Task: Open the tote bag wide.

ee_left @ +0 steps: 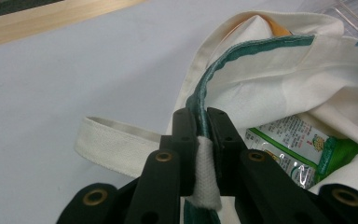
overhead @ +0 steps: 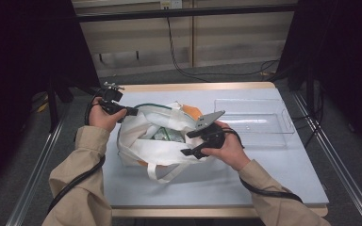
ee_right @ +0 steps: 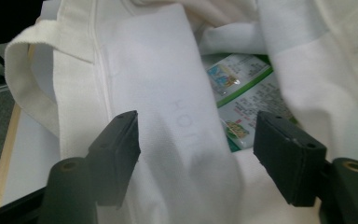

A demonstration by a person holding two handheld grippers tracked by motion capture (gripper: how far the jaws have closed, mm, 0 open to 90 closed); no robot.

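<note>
While the left claw point(ee_left: 201, 128) pinches the bag's rim point(ee_left: 205, 84), the right claw point(ee_right: 196, 149) gapes over it.

From the high view you look forward and down on the table point(overhead: 273, 179) from your own side, far enough back to take in all of it, with your forearms entering at the bottom. The left gripper view looks along its hand-held gripper point(ee_left: 201, 135), close against the white bag point(ee_left: 279, 79). The right gripper view looks just as closely at that bag. All three share the bag's mouth and its green packet point(ee_right: 242, 100).
</note>
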